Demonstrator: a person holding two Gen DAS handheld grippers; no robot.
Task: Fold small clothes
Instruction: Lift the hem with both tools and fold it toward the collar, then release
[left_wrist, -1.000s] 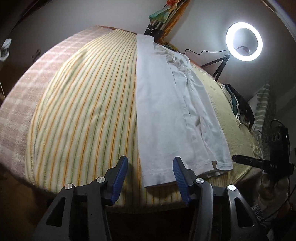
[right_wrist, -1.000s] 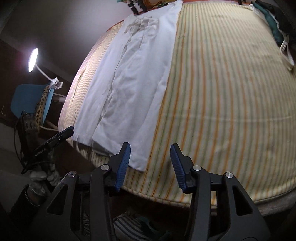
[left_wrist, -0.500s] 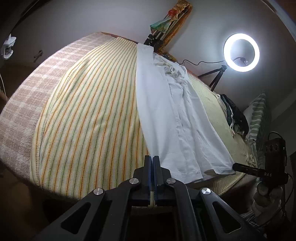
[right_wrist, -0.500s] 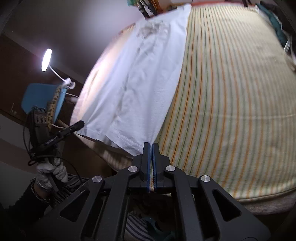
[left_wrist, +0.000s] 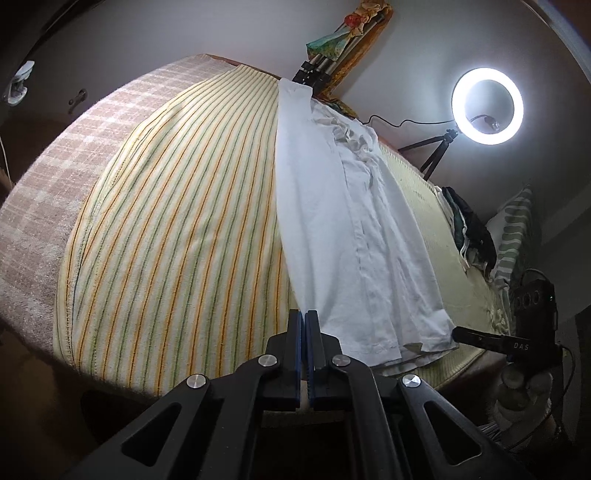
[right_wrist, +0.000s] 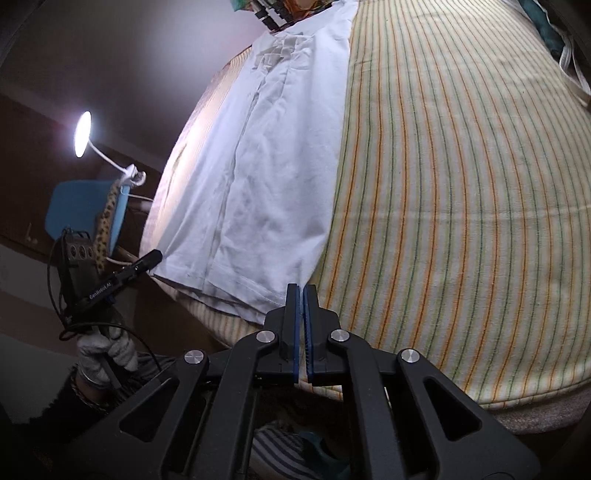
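A white garment (left_wrist: 343, 229) lies folded lengthwise in a long strip on the striped yellow blanket (left_wrist: 177, 229), running from the near bed edge to the far edge; it also shows in the right wrist view (right_wrist: 273, 177). My left gripper (left_wrist: 305, 317) is shut, its blue pads pressed together at the garment's near left hem corner. My right gripper (right_wrist: 303, 291) is shut at the near hem corner beside the blanket (right_wrist: 461, 192). I cannot tell whether either grips cloth.
A lit ring light (left_wrist: 487, 106) on a tripod stands beyond the bed. Dark clothes (left_wrist: 469, 229) and a striped pillow (left_wrist: 513, 236) lie at the right. A desk lamp (right_wrist: 83, 134) and blue chair (right_wrist: 79, 214) stand left. The other gripper (right_wrist: 122, 275) shows beside the bed.
Both grippers went from open to shut at the garment's near hem. Both cameras have moved slightly, keeping the near hem corner at the fingertips.
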